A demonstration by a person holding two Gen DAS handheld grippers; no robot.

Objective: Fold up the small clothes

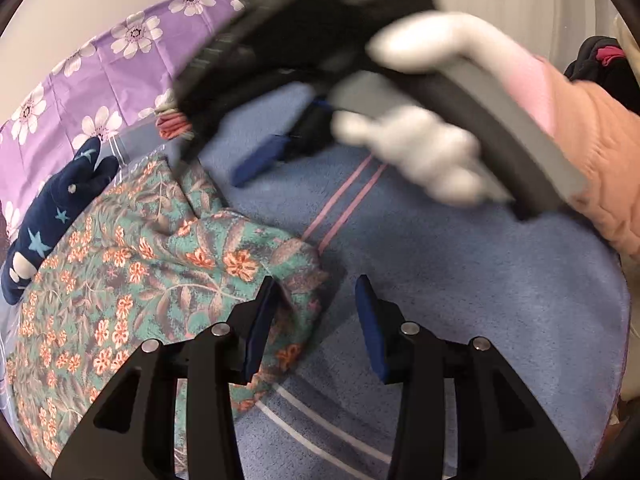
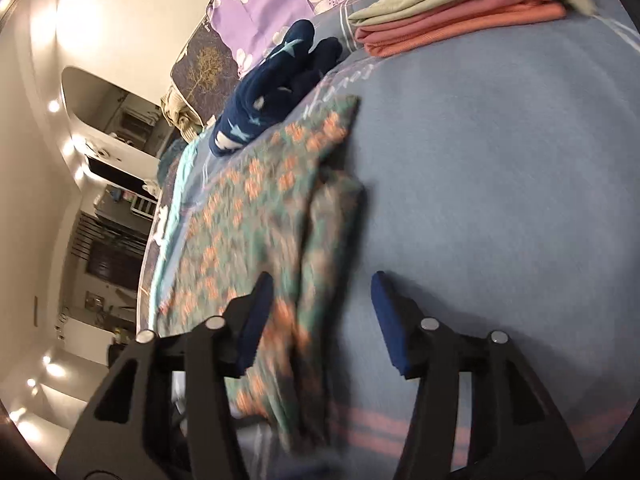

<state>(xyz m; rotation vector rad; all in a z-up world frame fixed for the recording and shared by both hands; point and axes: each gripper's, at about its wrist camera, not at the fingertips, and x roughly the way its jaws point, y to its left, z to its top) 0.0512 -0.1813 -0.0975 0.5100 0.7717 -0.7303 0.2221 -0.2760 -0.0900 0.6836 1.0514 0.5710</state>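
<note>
A green garment with orange flowers (image 1: 132,264) lies partly folded on the blue blanket (image 1: 460,280). Its right edge reaches between the fingers of my left gripper (image 1: 318,292), which is open, and the pads do not press the cloth. My right gripper (image 1: 280,136) is blurred above the garment's far end, held by a hand in a white glove (image 1: 416,144). In the right wrist view the same garment (image 2: 256,200) runs under the open right gripper (image 2: 320,292), and its folded edge lies between the spread fingers without being pinched.
A navy piece with stars (image 1: 60,208) (image 2: 272,84) lies beside the garment. Folded pink and pale green clothes (image 2: 460,20) are stacked at the far end. A purple flowered sheet (image 1: 80,80) lies behind. An orange sleeve (image 1: 600,160) crosses on the right, with dark clothes (image 1: 600,64) behind it.
</note>
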